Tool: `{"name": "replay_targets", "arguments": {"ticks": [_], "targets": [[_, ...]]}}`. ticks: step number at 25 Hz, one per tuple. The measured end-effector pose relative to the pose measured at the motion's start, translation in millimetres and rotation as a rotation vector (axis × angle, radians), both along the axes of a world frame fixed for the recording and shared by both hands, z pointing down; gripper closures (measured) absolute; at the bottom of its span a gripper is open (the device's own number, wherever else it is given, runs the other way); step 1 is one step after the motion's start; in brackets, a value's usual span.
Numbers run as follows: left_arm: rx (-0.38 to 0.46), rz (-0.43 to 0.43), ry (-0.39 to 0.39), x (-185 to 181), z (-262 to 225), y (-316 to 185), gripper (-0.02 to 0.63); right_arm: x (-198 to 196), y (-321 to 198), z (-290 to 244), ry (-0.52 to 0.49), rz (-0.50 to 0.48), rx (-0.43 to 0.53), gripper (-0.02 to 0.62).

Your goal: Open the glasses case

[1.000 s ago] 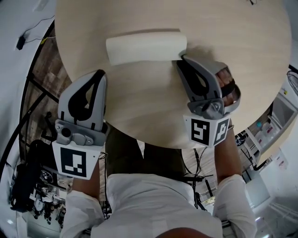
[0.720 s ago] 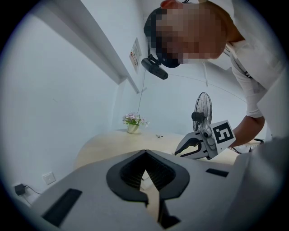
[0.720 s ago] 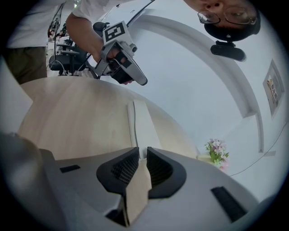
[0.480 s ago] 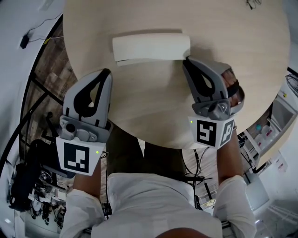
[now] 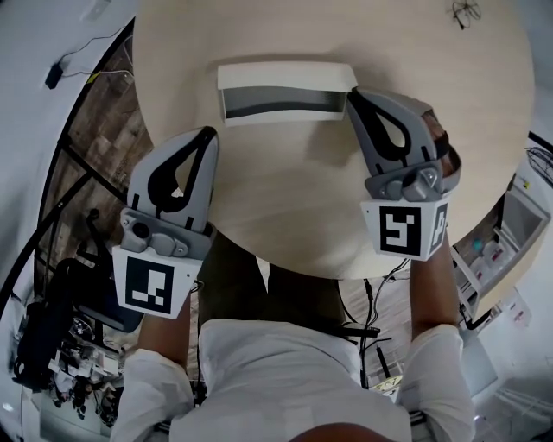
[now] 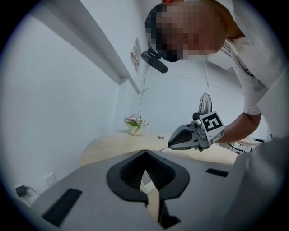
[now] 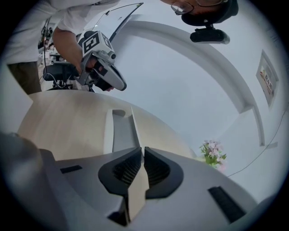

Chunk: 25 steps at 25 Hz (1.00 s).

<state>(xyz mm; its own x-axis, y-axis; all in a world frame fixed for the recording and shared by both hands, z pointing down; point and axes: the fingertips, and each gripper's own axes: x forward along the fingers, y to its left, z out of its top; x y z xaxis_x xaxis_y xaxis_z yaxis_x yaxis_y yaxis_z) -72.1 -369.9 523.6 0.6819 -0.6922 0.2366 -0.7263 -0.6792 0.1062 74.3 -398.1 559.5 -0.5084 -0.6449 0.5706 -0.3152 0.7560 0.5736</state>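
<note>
Case (image 5: 281, 102) is lying on the bench (image 5: 285, 198), lid (image 5: 285, 73) partly raised. Right tongs (image 5: 350, 95), nearly closed, are seemingly pinching the lid's end. Left tongs (image 5: 207, 134) are hovering closed, empty. Lifting slowly should avoid dragging the base.

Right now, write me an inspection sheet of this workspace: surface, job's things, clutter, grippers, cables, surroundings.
Surface: round light wood table.
Job's things: white glasses case, lid open, grey inside showing.
Clutter: small flower pot on the table; small dark item at the far edge, too small to identify.
Grippers: right gripper, jaws together at the case's right end, apparently on the lid edge; left gripper shut, empty, apart from the case.
Cables: black cable on the floor; wires under the table.
Surroundings: standing fan; white walls.
</note>
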Motion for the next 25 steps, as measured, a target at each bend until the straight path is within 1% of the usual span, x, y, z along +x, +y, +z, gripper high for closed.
{"name": "replay_targets", "arguments": {"ticks": [2,4,8,10,14,17,21,23,25], "targets": [[0.001,0.000,-0.002,1,-2,1,0.594,3,-6,-2,0.010,0.000,-0.005,0.560],[0.001,0.000,-0.005,1,-1,2,0.594,3,-13,-2,-0.001,0.010,-0.017,0.560],[-0.014,-0.008,0.012,-3,3,-1,0.594,-4,-31,3,0.002,0.000,-0.020,0.561],[-0.011,-0.004,0.014,-1,2,-1,0.594,-8,-36,3,-0.015,-0.004,-0.028,0.561],[-0.009,0.000,0.009,3,1,3,0.594,-6,-38,3,-0.011,0.001,-0.033,0.560],[-0.018,0.001,0.006,1,6,2,0.594,-8,-40,5,-0.027,0.012,-0.028,0.560],[-0.016,-0.003,0.012,4,3,4,0.594,-7,-41,10,0.001,0.011,-0.012,0.558],[-0.005,0.001,0.007,6,0,6,0.594,-7,-40,13,-0.013,0.016,-0.024,0.554],[0.002,0.008,-0.002,6,0,7,0.594,-8,-40,7,-0.062,0.024,-0.006,0.535]]}}
